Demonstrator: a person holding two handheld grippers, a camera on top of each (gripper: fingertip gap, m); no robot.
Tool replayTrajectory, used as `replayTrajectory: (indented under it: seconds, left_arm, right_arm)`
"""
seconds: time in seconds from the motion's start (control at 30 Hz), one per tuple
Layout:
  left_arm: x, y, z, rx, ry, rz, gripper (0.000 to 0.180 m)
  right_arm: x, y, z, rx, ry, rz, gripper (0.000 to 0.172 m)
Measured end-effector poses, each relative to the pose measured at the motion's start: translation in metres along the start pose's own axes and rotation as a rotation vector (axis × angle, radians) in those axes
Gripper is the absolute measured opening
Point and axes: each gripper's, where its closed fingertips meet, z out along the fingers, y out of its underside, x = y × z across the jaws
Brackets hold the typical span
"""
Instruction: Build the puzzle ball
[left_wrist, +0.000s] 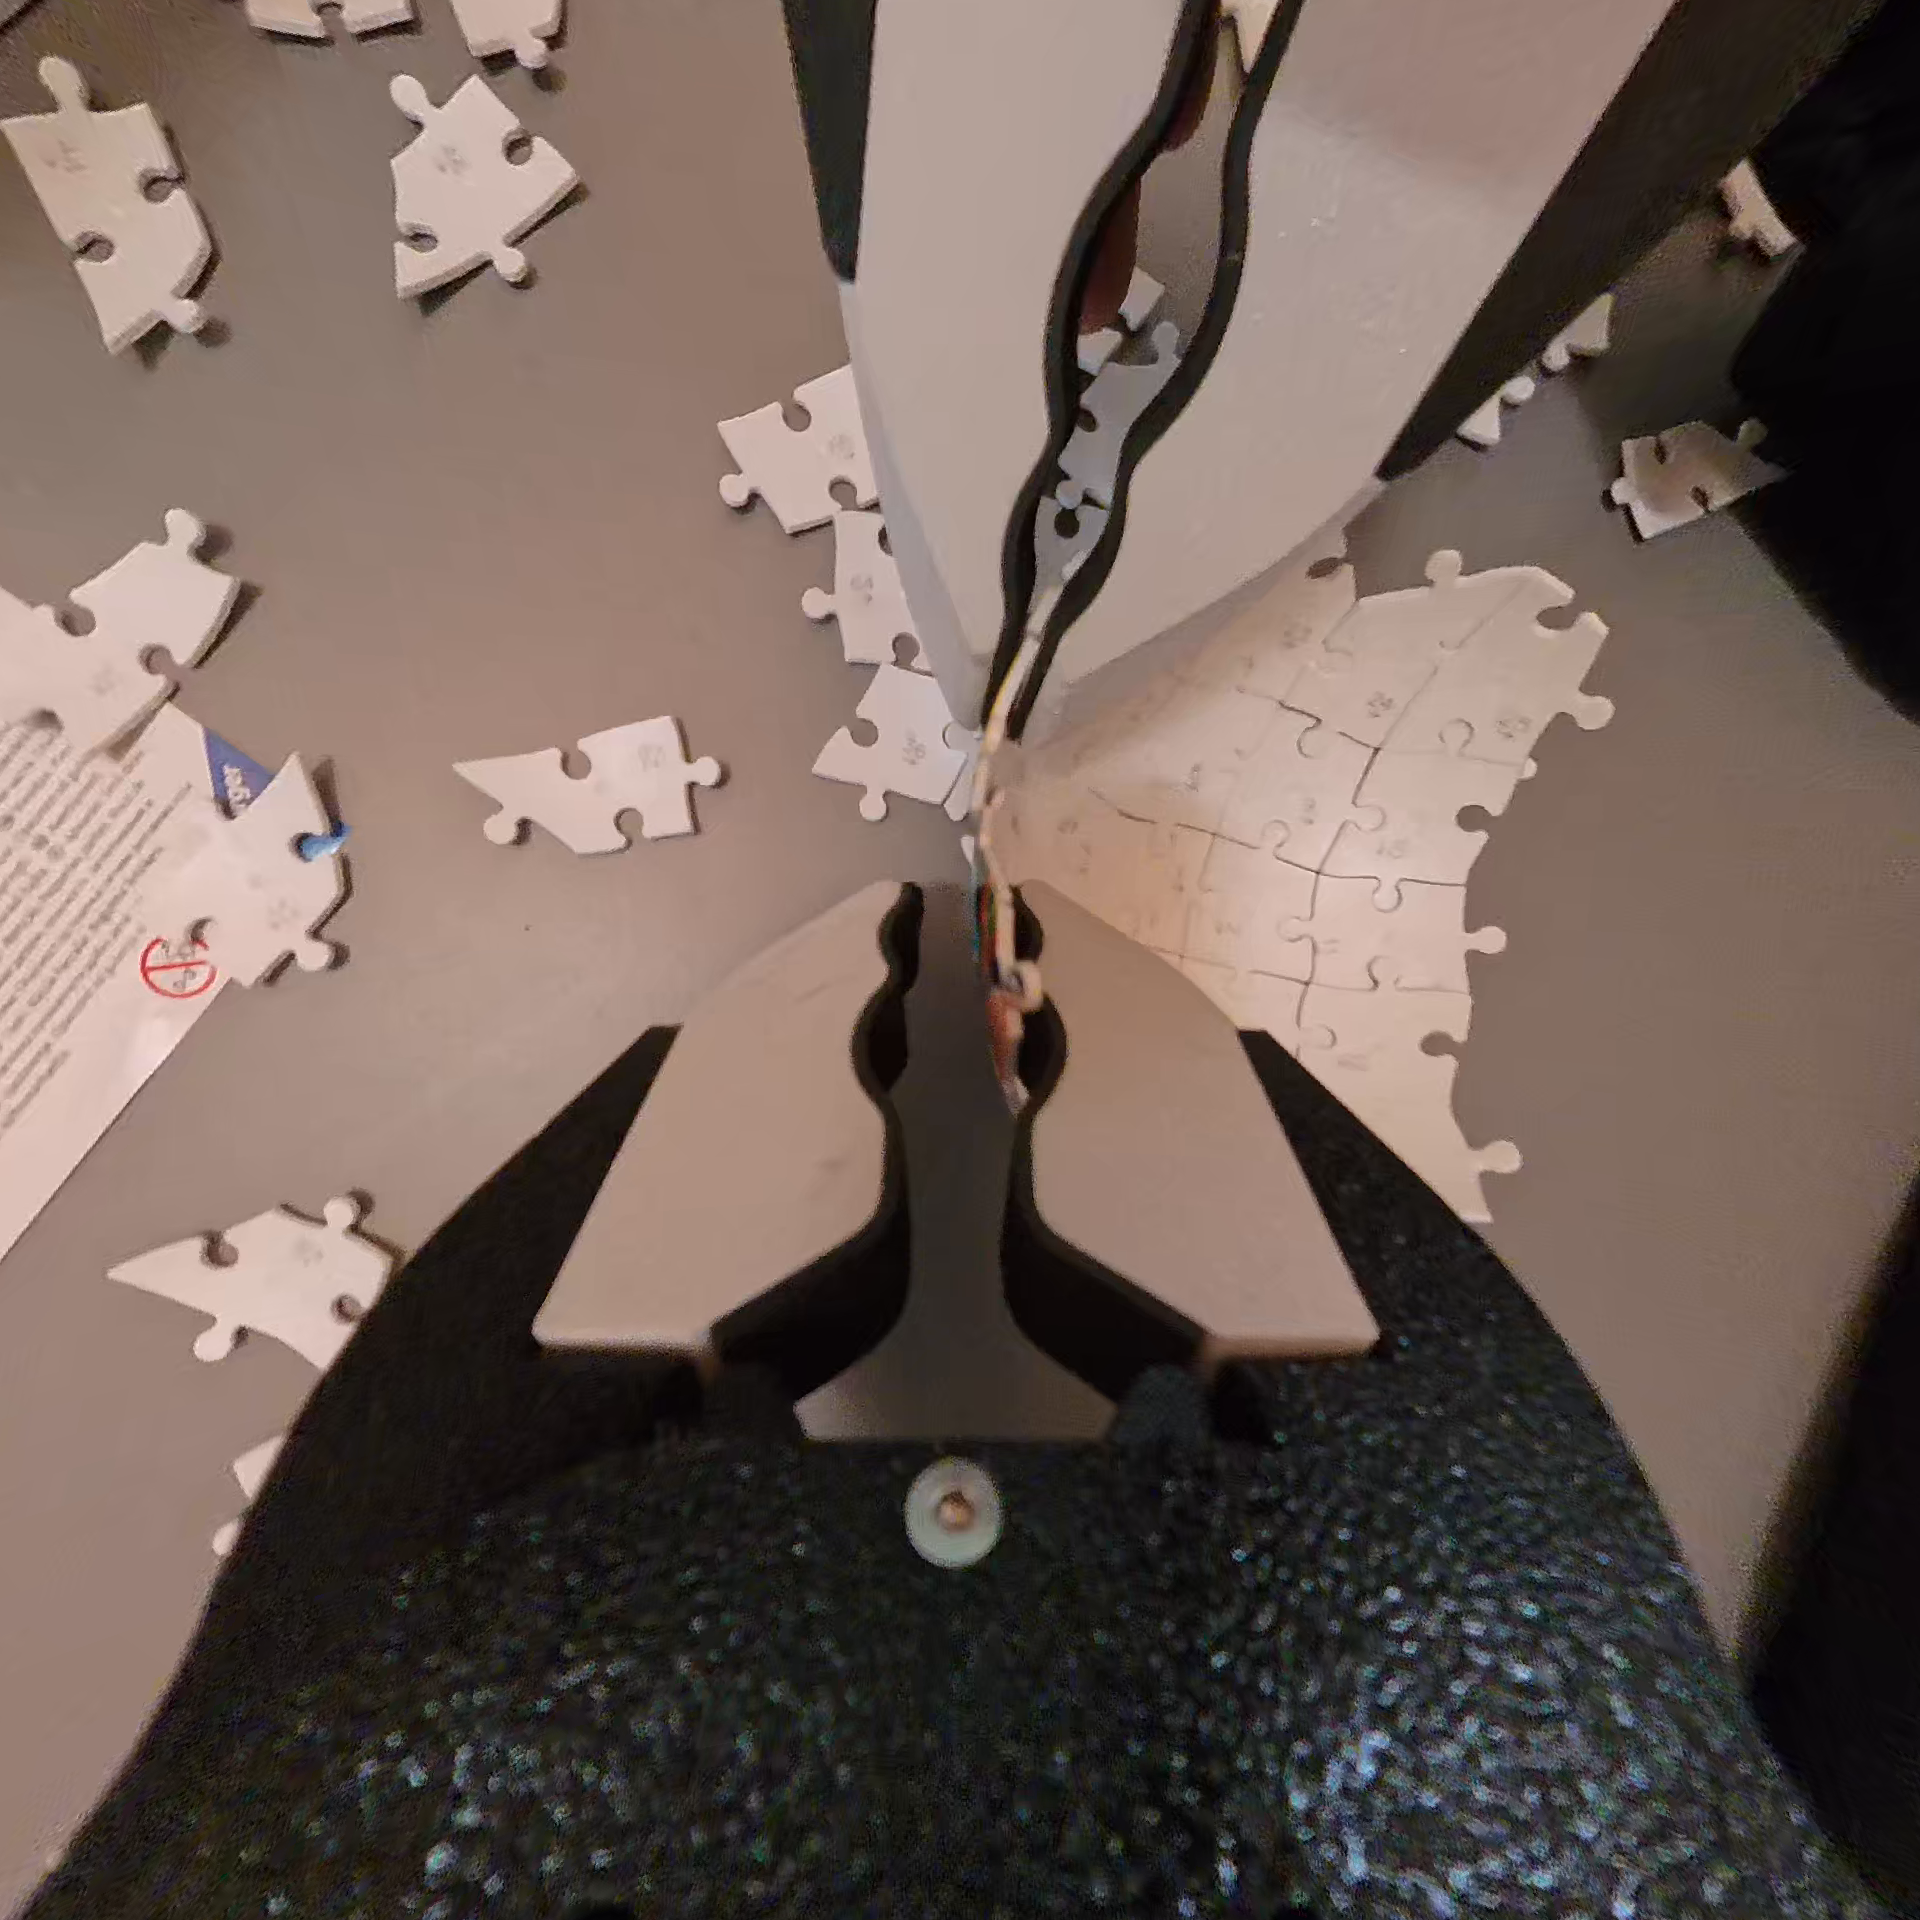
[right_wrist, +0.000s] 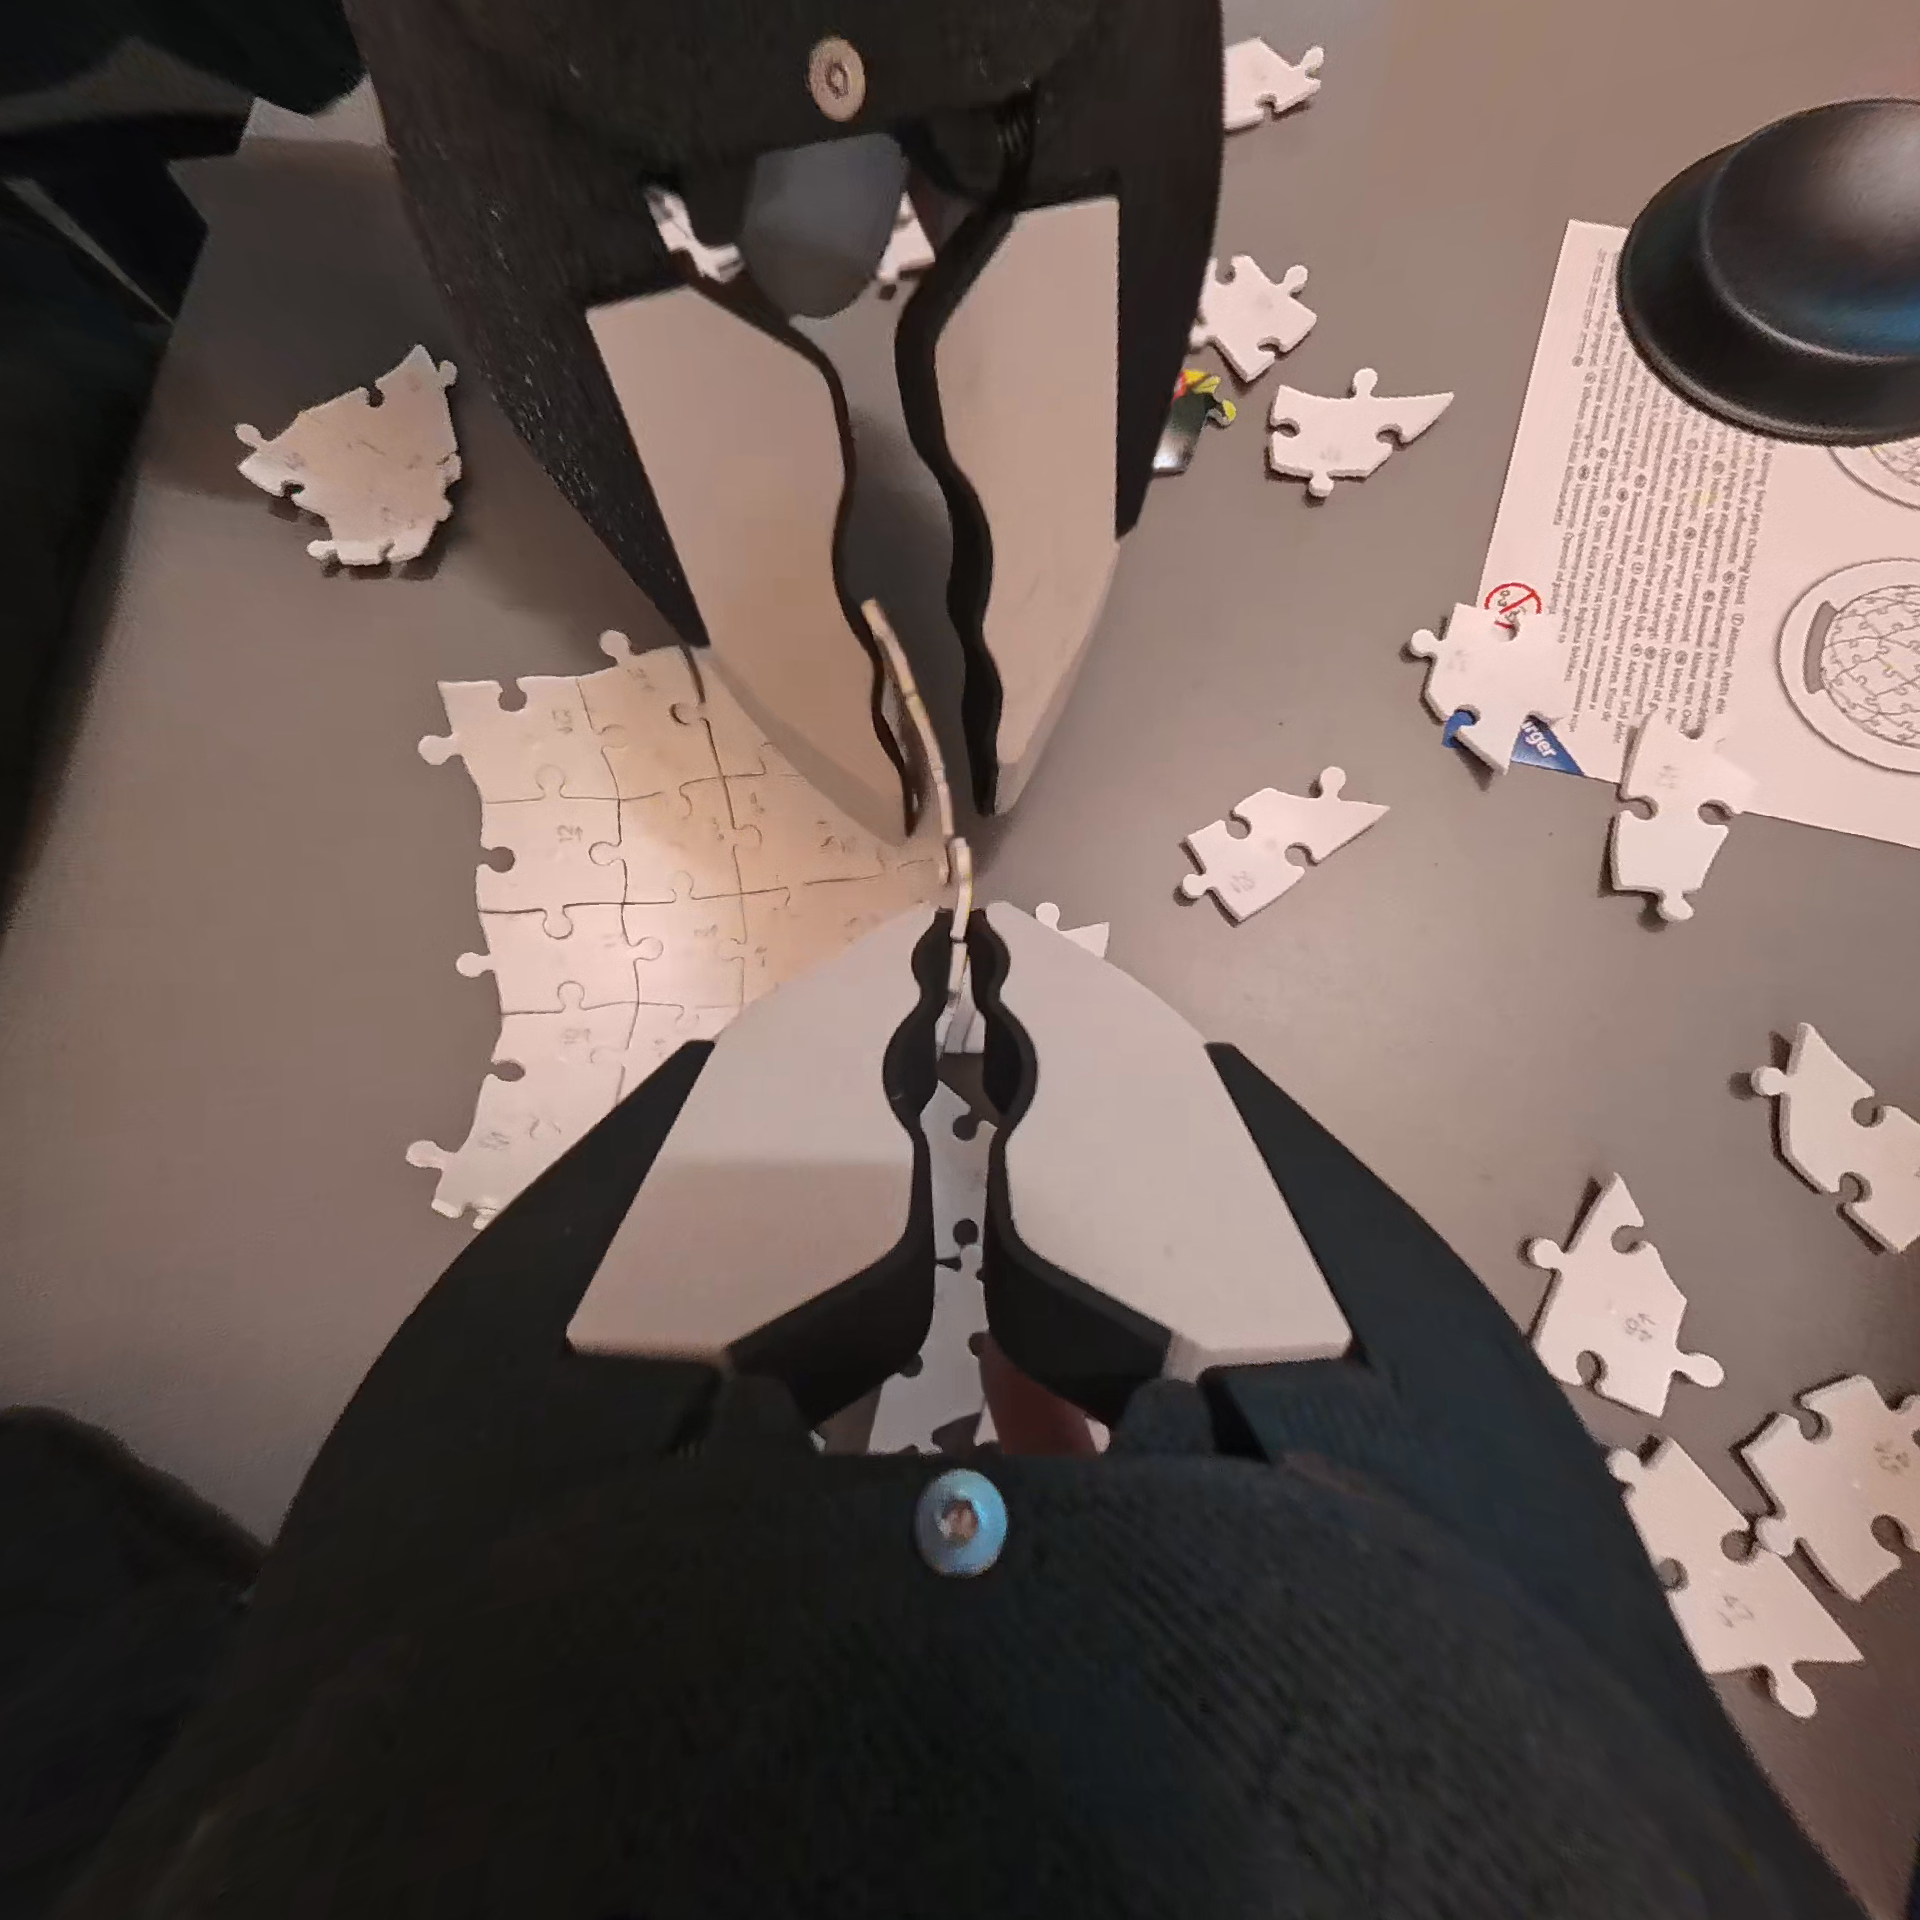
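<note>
Several rows of white, number-marked puzzle pieces are already locked together into one curved joined panel (left_wrist: 1382, 790), which stands on edge between the two tools. Its broad back fans out toward 3 o'clock in the left wrist view and toward 9 o'clock in the right wrist view (right_wrist: 582, 831). Many more loose puzzle pieces (left_wrist: 592, 779) lie unjoined on the grey tabletop (left_wrist: 468, 520), mostly white side up. They are scattered from 9 to 12 o'clock in the left view and from 1 to 5 o'clock in the right view (right_wrist: 1278, 842). A single piece with its coloured side up (right_wrist: 1195, 416) lies at about 1 o'clock there. A printed instruction sheet (right_wrist: 1662, 582) lies at 2 o'clock, with a black domed object (right_wrist: 1787, 270) resting on its far corner.

The right gripper (right_wrist: 961, 935) is nearly closed, and its black pads pinch the thin rim of the panel. The left gripper (left_wrist: 966, 904) faces it from the opposite side, standing narrowly apart. The panel's rim runs between its fingers and lies against the right-hand one. A clear gap shows on the other side, so it seems to bracket the rim rather than clamp it.
</note>
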Motion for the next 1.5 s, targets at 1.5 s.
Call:
replayTrajectory:
  seconds: [1.5]
  left_arm:
    - [0.017, 0.000, 0.007, -0.089, 0.152, -0.009, 0.002]
  right_arm:
    - [-0.014, 0.006, 0.010, -0.051, -0.089, -0.012, 0.004]
